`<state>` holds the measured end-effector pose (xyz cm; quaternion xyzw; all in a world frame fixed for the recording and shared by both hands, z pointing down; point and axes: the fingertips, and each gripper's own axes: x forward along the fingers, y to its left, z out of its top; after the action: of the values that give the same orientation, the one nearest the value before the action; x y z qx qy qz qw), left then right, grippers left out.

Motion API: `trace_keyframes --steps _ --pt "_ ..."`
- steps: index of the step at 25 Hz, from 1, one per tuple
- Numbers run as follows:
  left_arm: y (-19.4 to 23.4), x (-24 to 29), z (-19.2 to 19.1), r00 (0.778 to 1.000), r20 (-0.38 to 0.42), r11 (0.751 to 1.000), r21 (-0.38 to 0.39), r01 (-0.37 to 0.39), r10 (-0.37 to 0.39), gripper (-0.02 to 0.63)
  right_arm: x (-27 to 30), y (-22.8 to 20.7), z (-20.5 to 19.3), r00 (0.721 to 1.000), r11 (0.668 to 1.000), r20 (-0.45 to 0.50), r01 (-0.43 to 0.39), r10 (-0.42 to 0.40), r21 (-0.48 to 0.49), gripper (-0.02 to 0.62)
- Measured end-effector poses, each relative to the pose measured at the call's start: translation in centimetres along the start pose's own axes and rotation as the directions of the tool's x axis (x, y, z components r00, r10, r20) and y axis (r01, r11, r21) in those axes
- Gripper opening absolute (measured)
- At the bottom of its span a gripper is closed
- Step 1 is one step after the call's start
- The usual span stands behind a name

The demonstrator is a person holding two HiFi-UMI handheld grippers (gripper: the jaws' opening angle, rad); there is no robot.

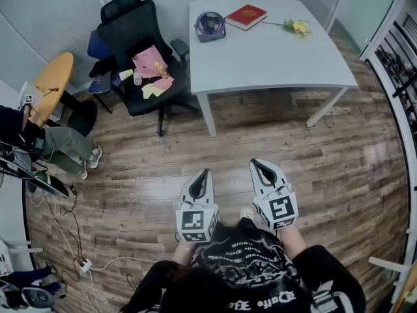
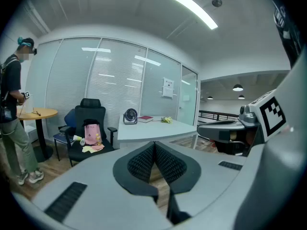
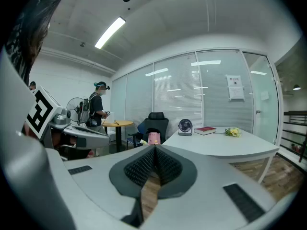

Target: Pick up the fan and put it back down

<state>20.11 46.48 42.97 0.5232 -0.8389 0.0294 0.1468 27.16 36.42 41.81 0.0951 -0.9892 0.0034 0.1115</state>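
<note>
Head view: left tongs and right tongs are held side by side, low over the wooden floor and close to the person's body. Both point toward the counter.
Far left of the left tongs: a person stands beside a small round wooden counter, well apart from both tongs.
Ahead and left of the left tongs: a black office chair stands with a pink bag and yellow papers on its seat, just beside the counter's left edge.
Left tongs: clenched and empty. In the left gripper view the two ribbed pads meet in a line, and only floor shows beneath them.
Fan: small and dark, it stands upright on the counter's far left corner. It is well ahead of both tongs, roughly straight out from the left tongs, and neither touches it.
Red book: lies flat on the counter just right of the fan, well ahead of both tongs.
Right tongs: clenched and empty. In the right gripper view the pads are pressed together with nothing between them.
Ahead and right of the right tongs: a sprig of yellow flowers lies near the counter's far edge, apart from the book.
</note>
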Motion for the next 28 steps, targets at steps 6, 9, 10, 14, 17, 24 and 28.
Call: trace_keyframes --steps 6,9,10,14,17,24,28 --pt "-0.5 -1.4 0.0 1.0 0.01 1.0 0.012 0.006 -0.006 0.02 -1.5 0.7 -0.3 1.0 1.0 -0.008 0.011 -0.012 -0.015 0.006" --pt "-0.6 -1.3 0.3 1.0 0.02 1.0 0.015 0.004 -0.004 0.02 -1.7 0.3 -0.5 1.0 1.0 -0.01 0.017 -0.018 -0.018 0.006" --pt "-0.7 -1.2 0.3 1.0 0.022 1.0 0.013 0.003 -0.004 0.02 -1.8 0.1 -0.6 1.0 1.0 -0.011 0.019 -0.019 -0.02 0.006" --pt "-1.6 -1.2 0.2 1.0 0.024 1.0 0.013 0.006 -0.006 0.02 -2.6 -0.6 -0.9 1.0 1.0 -0.011 0.028 -0.028 -0.014 0.006" --pt "-2.2 -1.2 0.1 0.999 0.027 1.0 0.008 0.019 -0.019 0.02 -3.2 -1.6 -1.3 0.999 0.999 -0.01 0.046 -0.046 -0.002 0.009" --pt "-4.5 -0.5 -0.2 0.994 0.023 0.994 -0.042 0.106 -0.105 0.221 -3.8 -3.1 -2.0 1.0 1.0 -0.03 -0.004 0.005 0.024 0.222" --pt "-5.9 0.1 0.0 0.993 0.032 0.992 -0.044 0.117 -0.115 0.347 -4.3 -3.4 -2.4 0.998 0.998 -0.039 -0.057 0.058 0.026 0.325"
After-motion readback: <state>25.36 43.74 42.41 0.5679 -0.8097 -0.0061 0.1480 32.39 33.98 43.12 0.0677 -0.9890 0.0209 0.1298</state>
